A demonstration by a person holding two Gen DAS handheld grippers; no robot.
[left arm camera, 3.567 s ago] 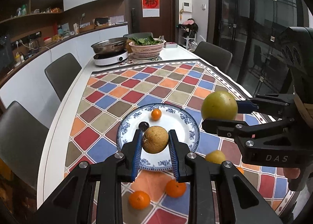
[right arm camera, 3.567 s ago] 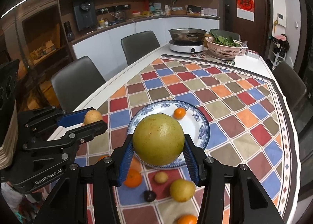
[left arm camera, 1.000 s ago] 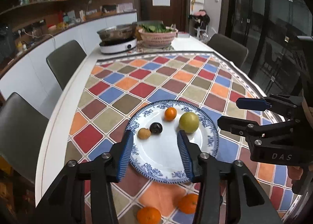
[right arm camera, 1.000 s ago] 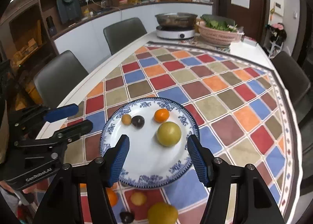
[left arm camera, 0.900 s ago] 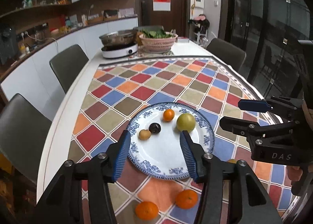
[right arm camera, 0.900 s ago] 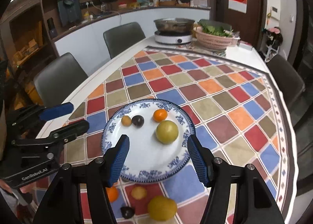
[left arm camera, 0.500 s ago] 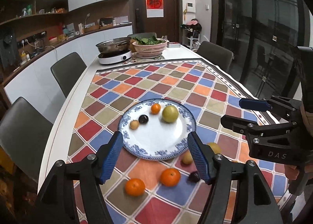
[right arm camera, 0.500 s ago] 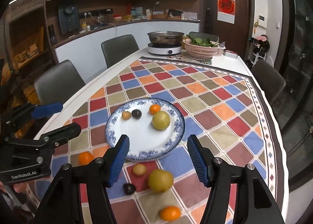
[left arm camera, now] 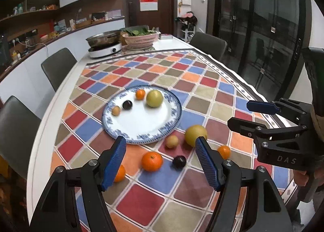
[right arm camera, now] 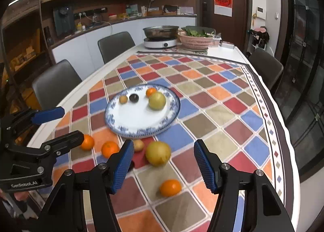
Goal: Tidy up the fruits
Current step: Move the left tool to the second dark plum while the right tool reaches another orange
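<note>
A blue-rimmed white plate (left arm camera: 141, 124) (right arm camera: 137, 118) on the chequered cloth holds a yellow-green fruit (left arm camera: 154, 98), a small orange (left arm camera: 140, 94), a dark plum (left arm camera: 127, 104) and a small tan fruit (left arm camera: 115, 110). Nearer me, loose on the cloth, lie a big yellow fruit (left arm camera: 195, 135) (right arm camera: 158, 153), a tan fruit (left arm camera: 172, 141), a dark plum (left arm camera: 179, 161) and several oranges (left arm camera: 152, 161) (right arm camera: 170, 187). My left gripper (left arm camera: 160, 147) hangs open and empty above the loose fruit. My right gripper (right arm camera: 164, 147) is open and empty too, beside it.
At the table's far end stand a pan on an induction cooker (left arm camera: 105, 46) and a pink basket of greens (left arm camera: 139, 37). Grey chairs (left arm camera: 58, 65) (right arm camera: 265, 65) line both long sides. The cloth's border and the table edge run close on my right (right arm camera: 283, 140).
Both grippers have drawn back from the plate, bringing the loose fruit into view. The left jaws have widened. The two fruits held earlier now lie on the plate.
</note>
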